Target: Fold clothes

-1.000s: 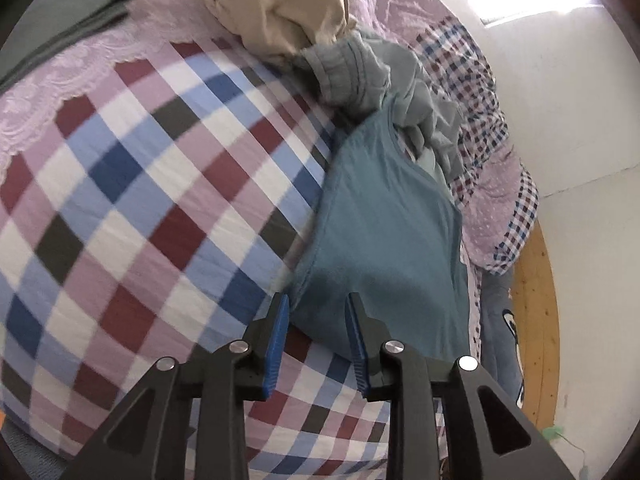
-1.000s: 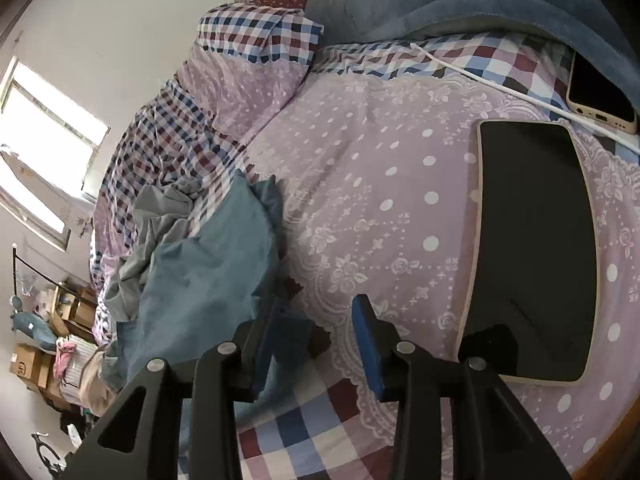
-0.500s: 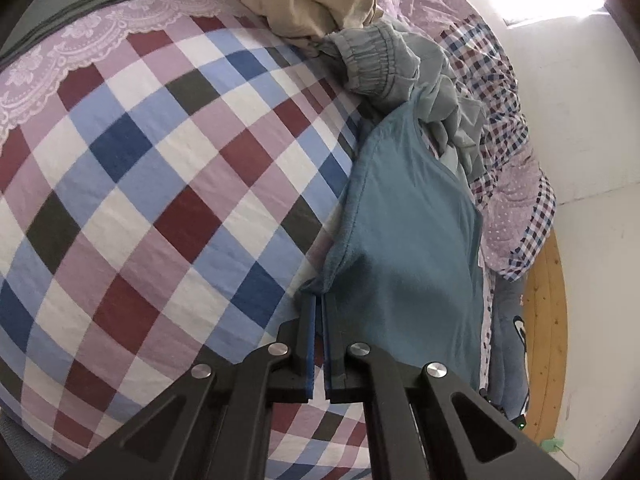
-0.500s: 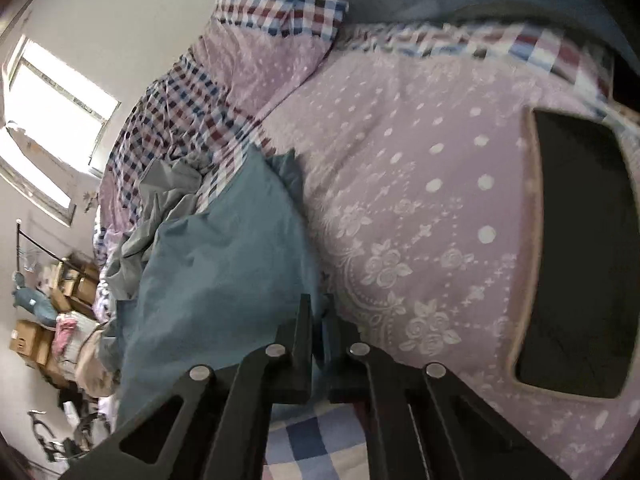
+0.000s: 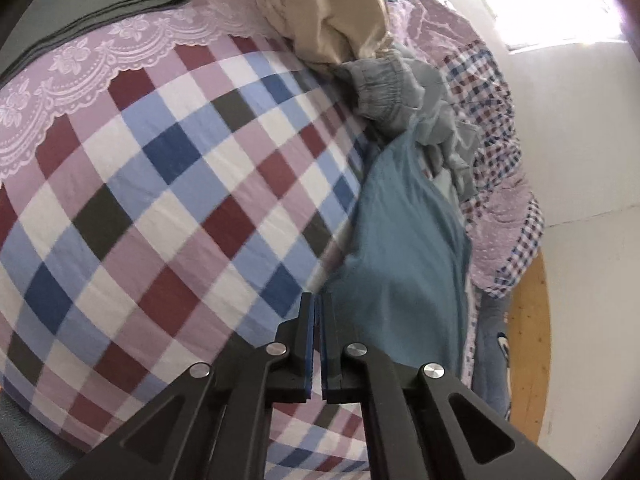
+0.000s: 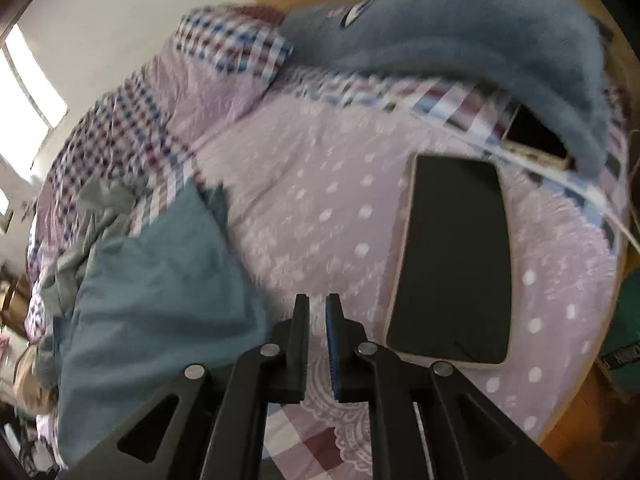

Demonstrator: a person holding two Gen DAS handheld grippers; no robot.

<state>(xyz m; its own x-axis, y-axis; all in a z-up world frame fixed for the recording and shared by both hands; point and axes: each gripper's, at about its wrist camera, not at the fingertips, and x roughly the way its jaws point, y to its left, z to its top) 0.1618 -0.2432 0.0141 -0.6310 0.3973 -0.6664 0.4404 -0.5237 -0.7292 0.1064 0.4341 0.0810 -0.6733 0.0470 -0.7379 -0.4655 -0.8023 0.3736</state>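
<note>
I see white walls | bright window glaring | bed in checked cover | wooden floor beside it

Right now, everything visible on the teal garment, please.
The teal garment is soft, matte, cotton-like cloth, lying mostly flat and smooth on the checked bedspread. Its far end runs under a crumpled grey garment. The left gripper is shut on its near corner. In the right wrist view the right gripper, jaws opening, has nothing between them; the cloth edge lies just left.
</note>
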